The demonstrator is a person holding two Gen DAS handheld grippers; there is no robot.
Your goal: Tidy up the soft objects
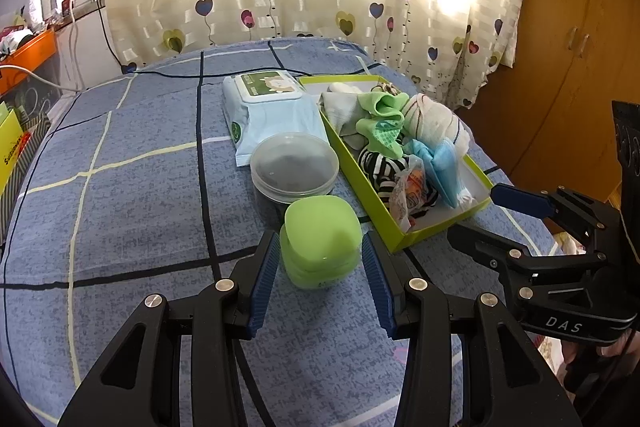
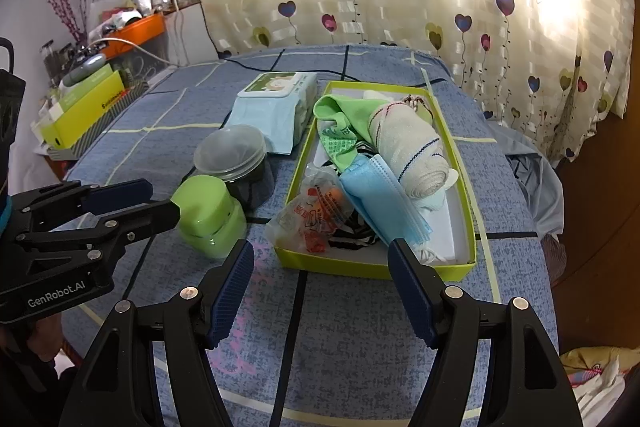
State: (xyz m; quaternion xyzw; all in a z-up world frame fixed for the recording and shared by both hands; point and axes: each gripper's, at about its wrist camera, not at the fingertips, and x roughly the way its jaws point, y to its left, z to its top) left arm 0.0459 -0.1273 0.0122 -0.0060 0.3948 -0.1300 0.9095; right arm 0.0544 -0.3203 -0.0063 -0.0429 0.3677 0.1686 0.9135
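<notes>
A lime-green box (image 1: 362,183) (image 2: 464,187) on the blue checked bedspread holds soft things: green socks (image 1: 380,123), a rolled white cloth (image 2: 412,151), blue face masks (image 2: 380,199), a striped sock (image 1: 380,167) and a plastic snack bag (image 2: 312,215). A light green lidded container (image 1: 320,239) (image 2: 208,219) stands left of the box. My left gripper (image 1: 320,255) is open, its fingers either side of that container, not touching. My right gripper (image 2: 320,259) is open and empty, just before the box's near wall.
A clear round lidded tub (image 1: 294,167) (image 2: 232,151) and a wet-wipes pack (image 1: 268,107) (image 2: 276,103) lie behind the green container. A black cable (image 1: 168,73) crosses the far bed. Cluttered shelves stand left; a wooden wardrobe (image 1: 580,47) stands right; curtains hang behind.
</notes>
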